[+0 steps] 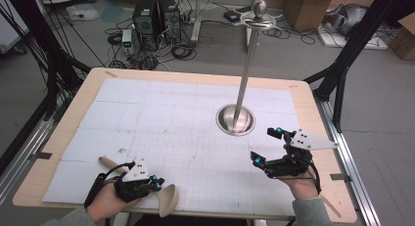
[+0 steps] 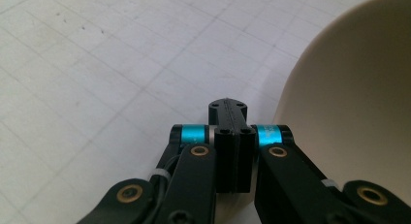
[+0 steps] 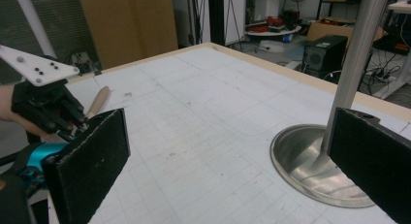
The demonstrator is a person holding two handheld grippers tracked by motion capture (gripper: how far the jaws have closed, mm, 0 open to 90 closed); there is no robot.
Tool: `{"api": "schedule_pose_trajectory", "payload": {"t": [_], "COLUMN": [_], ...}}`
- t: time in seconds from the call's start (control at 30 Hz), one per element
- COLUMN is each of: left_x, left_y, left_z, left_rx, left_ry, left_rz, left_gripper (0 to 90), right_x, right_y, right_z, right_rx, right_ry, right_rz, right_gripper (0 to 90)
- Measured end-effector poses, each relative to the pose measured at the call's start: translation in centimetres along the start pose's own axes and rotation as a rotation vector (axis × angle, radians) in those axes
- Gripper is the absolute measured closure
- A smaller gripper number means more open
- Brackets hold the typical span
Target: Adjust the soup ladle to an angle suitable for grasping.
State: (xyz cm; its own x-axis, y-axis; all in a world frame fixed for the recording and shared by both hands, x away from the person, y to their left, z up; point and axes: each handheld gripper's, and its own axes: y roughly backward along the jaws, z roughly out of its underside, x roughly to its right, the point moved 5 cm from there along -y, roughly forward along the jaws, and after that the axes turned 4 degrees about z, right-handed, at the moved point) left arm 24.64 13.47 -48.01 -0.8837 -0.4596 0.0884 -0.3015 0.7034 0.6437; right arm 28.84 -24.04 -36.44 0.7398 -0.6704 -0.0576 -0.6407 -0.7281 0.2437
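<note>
A pale wooden ladle lies near the table's front edge, with its handle running left under my left hand. My left gripper rests over it, pointing right at the bowl. In the left gripper view the jaws are shut flat against each other with nothing between them, and the ladle's bowl stands just to their right. My right gripper is held open at the front right, a little short of the metal stand's base. Its pads have only table between them.
A tall metal pole rises from a round steel base right of centre and ends in a knob with a hook ring. A white gridded mat covers the wooden table. Computers, cables and boxes lie on the floor beyond.
</note>
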Motion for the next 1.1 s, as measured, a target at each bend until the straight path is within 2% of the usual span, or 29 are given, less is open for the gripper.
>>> {"api": "schedule_pose_trajectory", "payload": {"t": [0.13,0.23,0.3,0.37,0.47,0.5,0.6,0.63,0.8,0.87,0.97,1.0,1.1], "left_x": [0.4,0.4,0.5,0.6,1.1,1.3,1.7,1.6,0.3,-0.5,-1.8,-2.2,-3.5], "left_y": [0.3,0.3,0.2,0.3,0.4,0.6,1.2,1.6,4.0,5.3,7.3,7.8,9.4], "left_z": [0.5,0.6,0.7,0.8,0.8,0.6,0.2,0.1,0.9,1.6,3.3,3.6,4.9], "left_rx": [0.012,0.024,0.034,0.049,0.077,0.088,0.116,0.125,0.134,0.142,0.136,0.135,0.157], "left_ry": [-0.024,-0.026,-0.050,-0.081,-0.176,-0.193,-0.176,-0.153,-0.099,-0.078,-0.068,-0.062,-0.009], "left_rz": [0.002,0.004,-0.002,-0.011,-0.035,-0.036,-0.023,-0.024,-0.075,-0.110,-0.187,-0.201,-0.247], "left_gripper": [90.0,90.0,90.0,90.0,90.0,90.0,90.0,90.0,90.0,90.0,89.9,89.9,89.9], "right_x": [0.0,0.0,-0.2,-0.2,-0.2,-0.2,0.0,0.0,0.2,0.1,0.0,0.0,0.0], "right_y": [0.0,-0.1,-0.2,-0.3,-0.4,-0.4,-0.5,-0.6,-1.1,-1.2,-1.5,-1.7,-1.9], "right_z": [0.1,0.0,0.0,-0.1,-0.1,-0.1,-0.1,-0.1,-0.1,-0.1,-0.2,-0.2,-0.2], "right_rx": [-0.004,-0.003,-0.004,-0.003,-0.008,-0.005,-0.010,-0.010,-0.013,-0.017,-0.017,-0.014,-0.024], "right_ry": [-0.002,0.001,0.002,0.008,0.004,0.005,0.003,0.007,0.005,0.006,0.006,0.011,0.011], "right_rz": [-0.001,0.000,-0.004,-0.005,-0.006,-0.007,-0.006,-0.006,-0.009,-0.015,-0.018,-0.019,-0.022], "right_gripper": [0.1,0.1,0.1,0.1,0.1,0.1,0.1,0.1,0.1,0.1,0.1,0.1,0.1]}}
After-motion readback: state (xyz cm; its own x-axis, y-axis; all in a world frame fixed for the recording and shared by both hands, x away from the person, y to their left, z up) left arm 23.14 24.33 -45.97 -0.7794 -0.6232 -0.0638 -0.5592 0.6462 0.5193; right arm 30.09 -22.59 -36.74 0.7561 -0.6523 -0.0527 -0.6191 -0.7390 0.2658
